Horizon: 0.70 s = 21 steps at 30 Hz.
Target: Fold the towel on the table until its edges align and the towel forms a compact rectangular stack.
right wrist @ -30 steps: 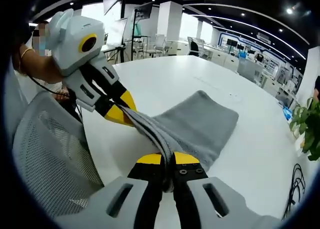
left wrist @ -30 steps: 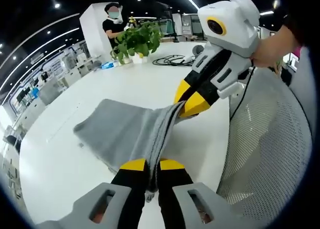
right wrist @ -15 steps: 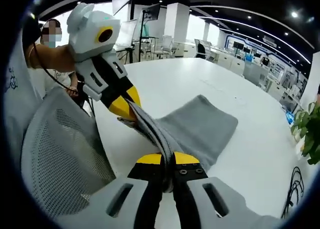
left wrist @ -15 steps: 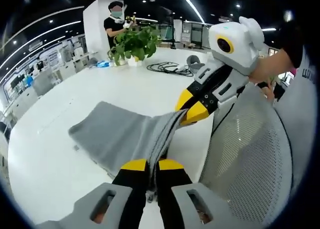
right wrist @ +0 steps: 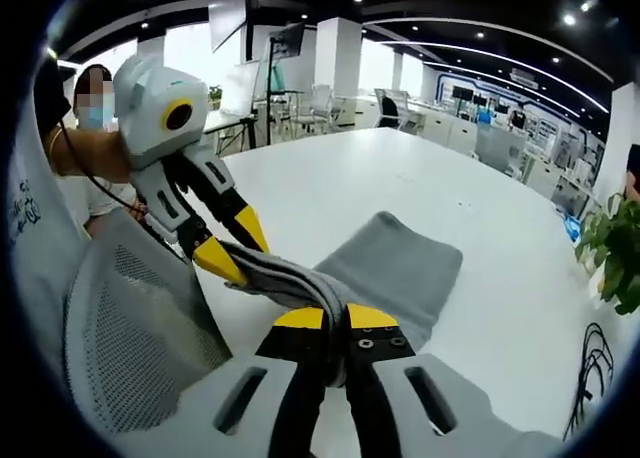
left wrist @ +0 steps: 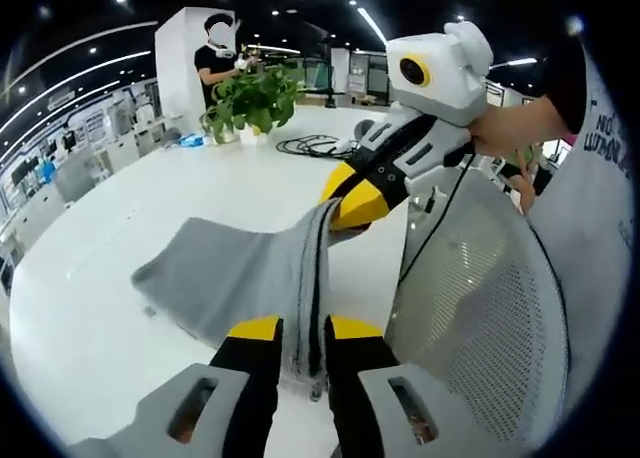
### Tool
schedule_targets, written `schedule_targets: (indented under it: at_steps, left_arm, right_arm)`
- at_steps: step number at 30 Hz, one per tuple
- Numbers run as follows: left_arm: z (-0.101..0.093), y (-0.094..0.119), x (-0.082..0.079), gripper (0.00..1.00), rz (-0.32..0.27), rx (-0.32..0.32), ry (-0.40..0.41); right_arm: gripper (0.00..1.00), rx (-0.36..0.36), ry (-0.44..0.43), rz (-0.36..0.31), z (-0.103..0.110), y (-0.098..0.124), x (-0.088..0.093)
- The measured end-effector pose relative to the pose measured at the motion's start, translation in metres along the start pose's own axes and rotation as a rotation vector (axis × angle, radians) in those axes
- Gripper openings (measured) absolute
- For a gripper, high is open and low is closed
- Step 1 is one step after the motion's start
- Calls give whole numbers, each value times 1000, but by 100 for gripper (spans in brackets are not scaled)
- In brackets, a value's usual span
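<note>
A grey towel lies partly on the white table, with its near edge lifted off the surface. My left gripper is shut on one corner of that edge, grey cloth bunched between its yellow-tipped jaws. My right gripper enters from the right and pinches the other corner. In the right gripper view, my right gripper is shut on the towel, and my left gripper holds the sagging, bunched edge at the left. The towel's far end rests flat on the table.
A mesh chair back stands close beside the table's near edge, seen too as the chair. A potted plant and black cables sit at the far side. A person stands behind the plant. A hand and sleeve hold each gripper.
The two grippers have come a little closer together, so the lifted towel edge between them has gone slack and bunched. My left jaws stand slightly wider around the cloth.
</note>
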<state>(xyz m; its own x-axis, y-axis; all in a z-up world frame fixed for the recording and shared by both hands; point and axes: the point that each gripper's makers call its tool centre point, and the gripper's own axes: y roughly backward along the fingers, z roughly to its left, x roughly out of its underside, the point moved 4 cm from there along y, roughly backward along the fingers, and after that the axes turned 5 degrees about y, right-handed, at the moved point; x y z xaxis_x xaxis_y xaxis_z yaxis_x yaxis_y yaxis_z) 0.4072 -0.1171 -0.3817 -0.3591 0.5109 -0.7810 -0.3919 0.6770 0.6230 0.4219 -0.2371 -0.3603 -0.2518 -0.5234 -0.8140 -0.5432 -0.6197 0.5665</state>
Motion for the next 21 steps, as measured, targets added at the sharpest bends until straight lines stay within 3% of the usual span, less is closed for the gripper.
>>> schedule_targets:
  at_steps: [5,10,13,21]
  left_arm:
    - [-8,-5,3,25,28,5,-32]
    - [-7,-11,15,22,124,-39,-133]
    - [-4,-10,17,21,109,-49,-72]
    - [3,-6,19,13,105,-75,-35]
  right_arm:
    - [3,4,-10,-6,0,-3,1]
    - [3,-11,-64,-36,3,0,-10]
    - [2,0,-52,-43,0,2,-14]
    - [2,-6,-55,-35,2,0,-10]
